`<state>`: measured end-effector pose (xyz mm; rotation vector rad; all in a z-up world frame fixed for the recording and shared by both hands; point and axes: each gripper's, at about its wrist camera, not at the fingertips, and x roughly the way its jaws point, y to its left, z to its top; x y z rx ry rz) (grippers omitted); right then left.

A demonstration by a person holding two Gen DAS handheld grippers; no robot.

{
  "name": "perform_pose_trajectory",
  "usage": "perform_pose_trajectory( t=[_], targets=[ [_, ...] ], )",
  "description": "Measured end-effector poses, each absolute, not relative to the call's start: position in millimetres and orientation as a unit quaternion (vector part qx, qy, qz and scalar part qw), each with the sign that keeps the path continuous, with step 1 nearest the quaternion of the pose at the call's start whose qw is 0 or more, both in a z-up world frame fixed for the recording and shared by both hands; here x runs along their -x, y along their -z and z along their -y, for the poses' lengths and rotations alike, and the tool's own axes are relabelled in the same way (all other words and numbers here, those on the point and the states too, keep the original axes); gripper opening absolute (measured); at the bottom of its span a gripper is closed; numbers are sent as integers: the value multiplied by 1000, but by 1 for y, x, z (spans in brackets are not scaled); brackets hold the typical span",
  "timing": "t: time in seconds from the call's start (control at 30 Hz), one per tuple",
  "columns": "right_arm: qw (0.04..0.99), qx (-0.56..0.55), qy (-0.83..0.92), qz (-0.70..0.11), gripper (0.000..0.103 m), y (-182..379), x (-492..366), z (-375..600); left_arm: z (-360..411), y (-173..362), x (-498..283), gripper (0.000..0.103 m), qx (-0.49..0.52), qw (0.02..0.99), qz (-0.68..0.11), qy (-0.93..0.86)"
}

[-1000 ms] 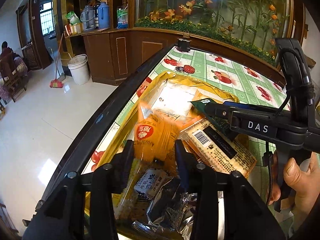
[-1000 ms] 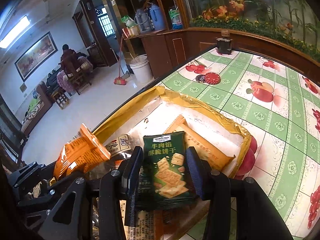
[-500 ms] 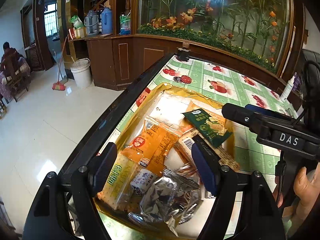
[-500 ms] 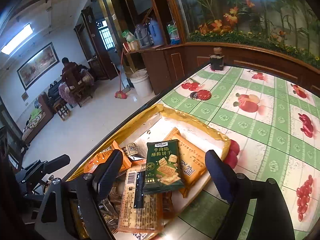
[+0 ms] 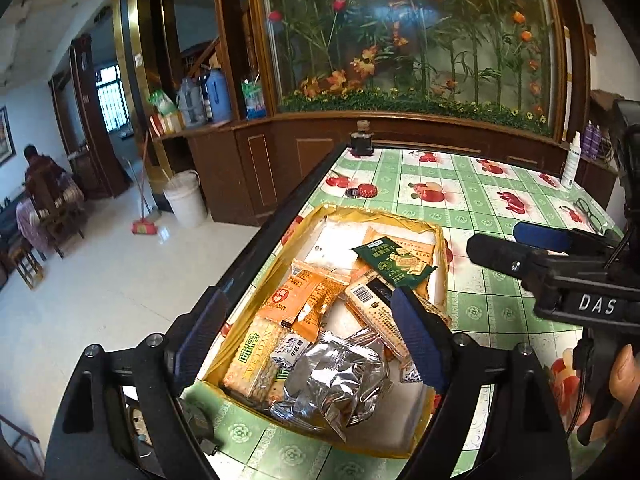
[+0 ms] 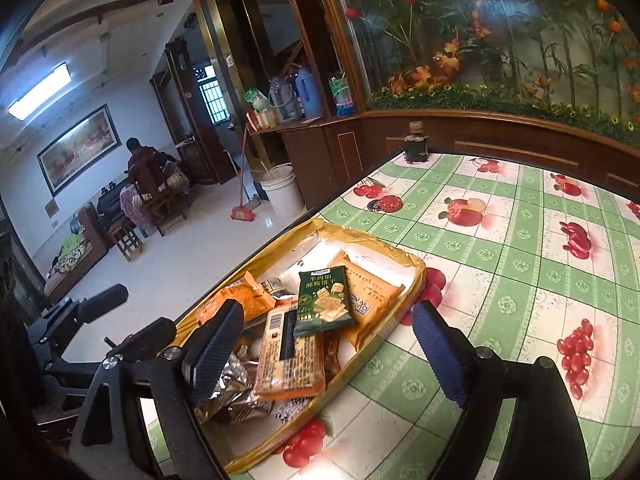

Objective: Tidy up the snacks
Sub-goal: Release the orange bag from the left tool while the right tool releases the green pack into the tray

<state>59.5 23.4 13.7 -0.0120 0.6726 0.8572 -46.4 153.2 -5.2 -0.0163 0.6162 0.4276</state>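
Yellow tray (image 5: 404, 222): we see it at the near edge of the bench (image 5: 480, 184), its floor white, snack packets heaped in its nearer half.
Green packet (image 6: 323, 300): it lies on top of the pile toward the tray's far half, resting partly on a tan cracker pack (image 6: 370, 294) and a barcode bar (image 6: 290, 354).
Orange packet (image 5: 298, 300): it lies on the tray's left side, over a long cracker sleeve (image 5: 252, 356).
Silver bag (image 5: 334, 376): crumpled, at the near end of the heap.
Left hand-held gripper (image 5: 308, 336): its jaws have just been opening; they stand wide with nothing between the pads, above the near end of the tray.
Right hand-held gripper (image 6: 328, 354): its jaws have likewise just been opening; wide apart, empty, above the tray's near right corner. It also shows in the left view, gripped by a hand (image 5: 622, 376).
Done so far: as we judge it, every snack we can see is already in the tray; none lies loose on the bench.
Left to do: we cannot see any packet still waiting. The heap is jumbled, not in rows, so tidying may remain.
Far bench: a red lid (image 6: 390, 203) and a dark jar (image 6: 416, 142) stand well apart from the tray.
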Motion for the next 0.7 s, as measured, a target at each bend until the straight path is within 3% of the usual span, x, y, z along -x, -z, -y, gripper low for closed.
perform_pose_trajectory(
  t=[0.3, 0.4, 0.7],
  targets=[
    [863, 38, -404, -302, 88, -16, -31, -8, -146, -14, 64, 86, 38, 942, -279, -182],
    [864, 45, -404, -297, 88, -17, -25, -5, -148, -17, 69, 94, 56, 941, -277, -188],
    [863, 52, -414, -285, 89, -24, -13, -2, -138, -21, 85, 94, 44, 944, -258, -199]
  ],
)
